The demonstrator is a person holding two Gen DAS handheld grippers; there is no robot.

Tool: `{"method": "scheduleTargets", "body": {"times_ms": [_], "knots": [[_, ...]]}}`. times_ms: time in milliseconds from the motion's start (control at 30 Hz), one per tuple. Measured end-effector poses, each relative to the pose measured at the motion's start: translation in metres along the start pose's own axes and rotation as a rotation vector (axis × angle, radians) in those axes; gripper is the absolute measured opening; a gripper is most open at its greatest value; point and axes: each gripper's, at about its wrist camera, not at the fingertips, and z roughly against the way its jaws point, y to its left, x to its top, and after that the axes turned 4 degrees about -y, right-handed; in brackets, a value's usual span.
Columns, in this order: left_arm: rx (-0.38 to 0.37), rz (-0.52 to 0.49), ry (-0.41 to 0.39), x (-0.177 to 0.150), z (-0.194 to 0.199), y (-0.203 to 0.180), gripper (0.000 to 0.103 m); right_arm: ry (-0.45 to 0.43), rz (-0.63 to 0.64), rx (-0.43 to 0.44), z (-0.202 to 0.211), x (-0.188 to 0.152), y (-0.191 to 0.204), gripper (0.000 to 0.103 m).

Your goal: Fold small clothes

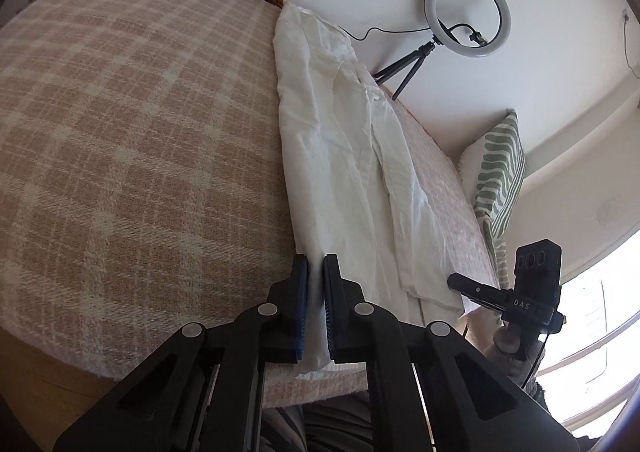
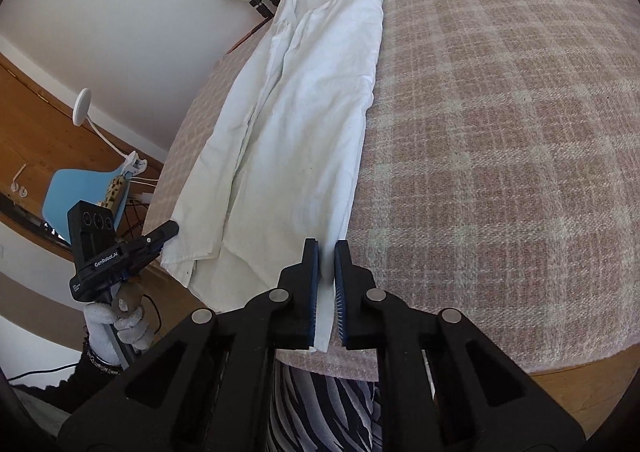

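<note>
The white garment (image 1: pixel 344 156), lying lengthwise on the checked blanket (image 1: pixel 132 140), is being pinched at its two near-end corners by the left gripper (image 1: pixel 316 264) and right gripper (image 2: pixel 327 248), its long axis running straight away from both.

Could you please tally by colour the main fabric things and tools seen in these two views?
White: 1, the garment
Pink checked: 1, the blanket
Green-and-white: 1, the cushion
Black: 2, left tool, right tool
Total: 5
</note>
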Motion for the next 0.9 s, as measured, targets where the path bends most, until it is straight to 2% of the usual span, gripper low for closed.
{"method": "scheduleTargets", "body": {"times_ms": [67,133,167,300,367,467,567,667,800,900], "knots": [[0.032,-0.053,-0.006,0.0,0.002,-0.006,0.006,0.002,0.042,-0.032,0.002,0.001,0.004,0.006],[0.072,-0.092,0.024,-0.004,-0.007,-0.006,0.006,0.041,0.063,-0.101,-0.007,-0.003,0.003,0.006],[0.081,-0.084,0.033,-0.006,-0.011,-0.003,0.006,0.058,0.077,-0.13,-0.011,-0.005,0.003,0.005],[0.058,-0.049,0.03,-0.006,-0.007,0.005,0.006,0.035,0.13,-0.189,0.005,0.001,0.012,0.009],[0.062,-0.05,0.043,-0.005,-0.004,0.005,0.006,-0.003,0.164,-0.233,0.017,0.01,0.023,0.032],[0.098,-0.076,0.012,-0.002,0.004,0.002,0.011,-0.085,0.213,-0.179,0.032,0.031,0.045,0.043],[0.104,-0.113,-0.039,0.001,0.011,-0.008,0.011,-0.083,0.211,-0.093,0.022,0.061,0.063,0.042],[0.063,-0.175,-0.063,-0.001,0.011,-0.025,0.011,-0.046,0.21,-0.041,-0.012,0.092,0.079,0.043],[0.014,-0.246,-0.029,-0.006,-0.005,-0.044,0.011,0.045,0.157,0.039,-0.07,0.117,0.09,0.043],[0.019,-0.276,0.008,-0.009,-0.019,-0.046,0.011,0.097,0.133,0.029,-0.107,0.122,0.092,0.042]]}}
